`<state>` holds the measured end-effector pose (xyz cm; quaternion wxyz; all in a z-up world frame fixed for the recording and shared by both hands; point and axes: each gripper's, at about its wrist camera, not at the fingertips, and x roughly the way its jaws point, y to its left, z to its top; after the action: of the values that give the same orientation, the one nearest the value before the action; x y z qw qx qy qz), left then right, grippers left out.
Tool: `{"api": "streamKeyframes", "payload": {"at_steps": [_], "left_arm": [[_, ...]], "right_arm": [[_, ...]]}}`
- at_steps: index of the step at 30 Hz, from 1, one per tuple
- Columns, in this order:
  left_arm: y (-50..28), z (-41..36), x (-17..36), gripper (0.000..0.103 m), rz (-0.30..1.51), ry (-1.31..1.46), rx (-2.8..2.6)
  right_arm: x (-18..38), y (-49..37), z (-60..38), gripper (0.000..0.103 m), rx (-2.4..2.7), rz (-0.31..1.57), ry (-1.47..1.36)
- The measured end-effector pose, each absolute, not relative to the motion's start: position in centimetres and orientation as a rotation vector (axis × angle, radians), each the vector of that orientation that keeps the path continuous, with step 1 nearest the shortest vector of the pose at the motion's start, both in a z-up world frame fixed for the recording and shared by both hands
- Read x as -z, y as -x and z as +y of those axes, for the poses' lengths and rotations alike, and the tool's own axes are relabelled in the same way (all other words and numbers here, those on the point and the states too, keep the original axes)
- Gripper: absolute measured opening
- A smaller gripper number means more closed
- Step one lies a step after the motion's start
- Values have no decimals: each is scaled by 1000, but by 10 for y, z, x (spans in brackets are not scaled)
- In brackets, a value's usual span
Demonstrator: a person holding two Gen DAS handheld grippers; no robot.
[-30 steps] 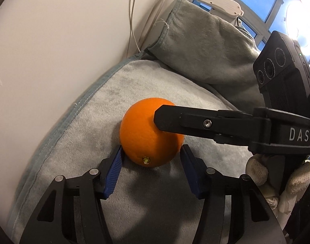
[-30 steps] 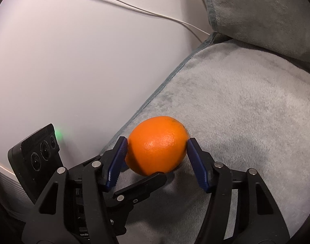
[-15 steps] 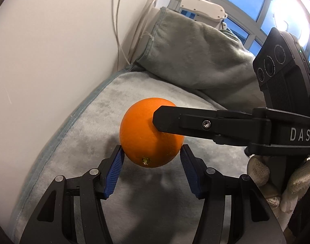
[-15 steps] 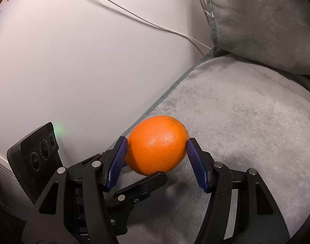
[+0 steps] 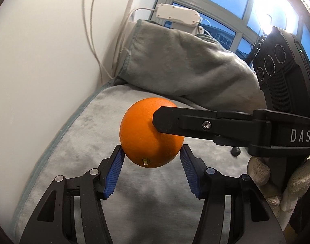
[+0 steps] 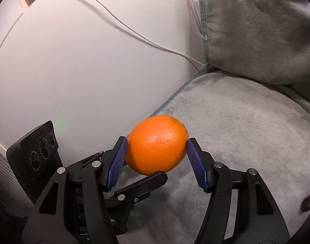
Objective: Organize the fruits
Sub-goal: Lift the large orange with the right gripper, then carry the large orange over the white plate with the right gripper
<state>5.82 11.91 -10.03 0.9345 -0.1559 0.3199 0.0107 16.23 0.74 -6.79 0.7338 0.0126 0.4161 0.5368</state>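
One orange (image 5: 146,134) hangs in the air above the grey blanket (image 5: 83,142), held from two sides at once. My left gripper (image 5: 150,150) is shut on its lower flanks, blue pads pressing from left and right. A black finger (image 5: 195,122) of the right gripper reaches in from the right and lies against the fruit's upper side. In the right wrist view the same orange (image 6: 157,144) sits between the blue pads of my right gripper (image 6: 157,144), which is shut on it. One left-gripper finger (image 6: 142,185) shows just under the fruit.
A white wall (image 5: 43,61) with thin cables (image 6: 134,32) runs close on the left. A grey pillow (image 5: 185,65) lies behind, with a white box (image 5: 177,16) and window beyond. A gloved hand (image 5: 260,172) is at right. A small dark knob (image 6: 308,203) sits on the blanket.
Both grippers have risen together with the orange, lifting it off the blanket. The pillow, cables and window have slid down into fuller view. Neither grip has changed.
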Motion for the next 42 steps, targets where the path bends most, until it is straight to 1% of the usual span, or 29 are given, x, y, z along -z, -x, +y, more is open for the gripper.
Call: {"api": "streamKeyframes", "payload": {"at_steps": [8,24,42], "left_arm": [[-61,97,90,56,635,286,14],[-77,30,67,56,620,230,141],[-110,-48,65,56,634,181,300]], "right_arm": [[54,-157,-21,63,-1155,872,-51],[38,-154,-102,64,-1044,801,-115],[34,-163,-195,64,-888,760,-184]]}}
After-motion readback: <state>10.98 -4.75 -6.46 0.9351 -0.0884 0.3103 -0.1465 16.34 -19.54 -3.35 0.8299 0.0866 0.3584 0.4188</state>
